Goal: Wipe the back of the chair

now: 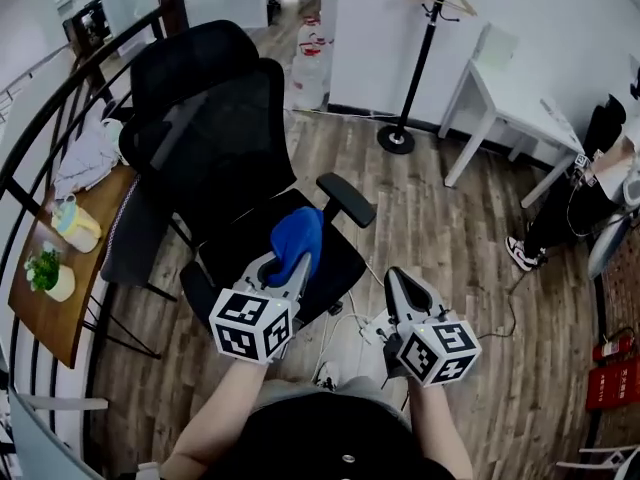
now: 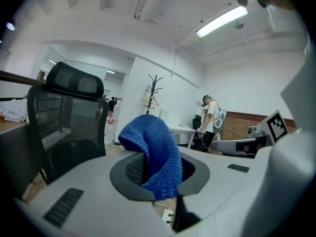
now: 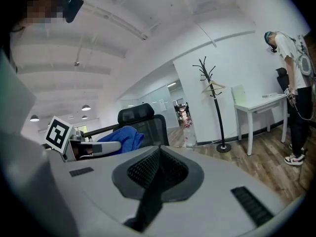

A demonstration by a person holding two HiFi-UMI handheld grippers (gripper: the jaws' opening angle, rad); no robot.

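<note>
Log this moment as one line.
left gripper: shut on blue cloth | right gripper: shut, empty | chair back: cloth not touching

Office corner with furniture and a bystander on a wood-plank floor (image 1: 450,228).

A black coat stand (image 1: 419,63) with a hanger near its top rises beside a white table (image 1: 515,103) against the pale wall. A person (image 1: 565,213) in dark trousers and light sneakers stands at that table's far end. Along the left edge, a curved black railing (image 1: 45,113) borders a brown wooden side table (image 1: 38,318). This table carries a small potted plant (image 1: 47,273), a pale cup (image 1: 76,225) and a crumpled white cloth (image 1: 88,158). White cables (image 1: 335,333) lie on the planks at the bottom centre. Red objects (image 1: 612,378), too small to identify, sit at the lower right. A strip light (image 2: 222,21) glows on the ceiling.
</note>
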